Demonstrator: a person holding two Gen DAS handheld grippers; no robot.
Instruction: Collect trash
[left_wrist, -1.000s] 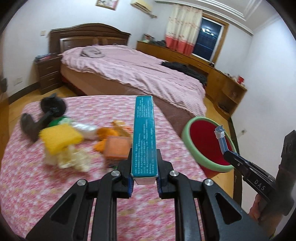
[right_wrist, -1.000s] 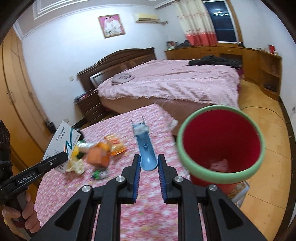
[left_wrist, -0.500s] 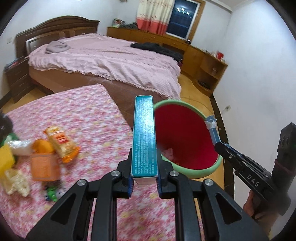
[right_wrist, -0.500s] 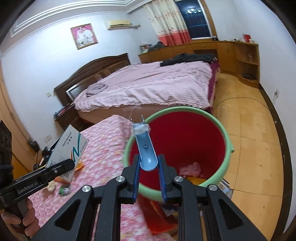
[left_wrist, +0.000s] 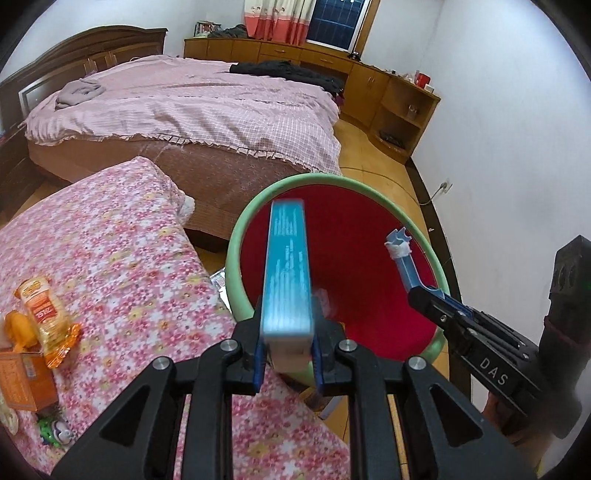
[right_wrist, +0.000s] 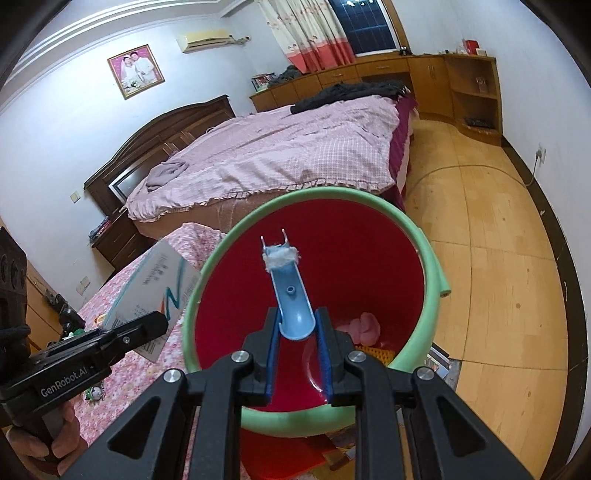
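**A:** Left wrist view. What does the left hand-held gripper (left_wrist: 287, 349) carry?

**B:** A flat teal-and-white carton (left_wrist: 287, 277), clamped by its 2 broad faces near the lower end, narrow edge toward the camera. The jaws are nearly closed, pads pressed on the card. The carton's upper end stands over the mouth of the red bin with the green foam rim (left_wrist: 373, 186), which sits on the floor just beside the flowered surface (left_wrist: 110, 240).

**A:** How would it handle?

**B:** Judged light and thin-walled; a hard squeeze would dent it, and a hold low on the long body lets the top sway. A grip across the broad faces suits it.

**A:** What remains on the surface?

**B:** An orange snack wrapper (left_wrist: 46, 314), an orange box (left_wrist: 22, 380) and a small green item (left_wrist: 50, 430), all at the left edge.

**A:** Right wrist view?

**B:** The right hand-held gripper (right_wrist: 297, 349) is closed almost fully on the rounded end of a pale blue plastic razor handle (right_wrist: 291, 295). Its forked head, with white fluff stuck to it, hangs over the bin's interior. Pink and yellow refuse already lies at the bottom.

**A:** And its handling?

**B:** Judged stiff, very light and smooth, so it could slip or pivot between the pads. Both items look placed for release into the bin.
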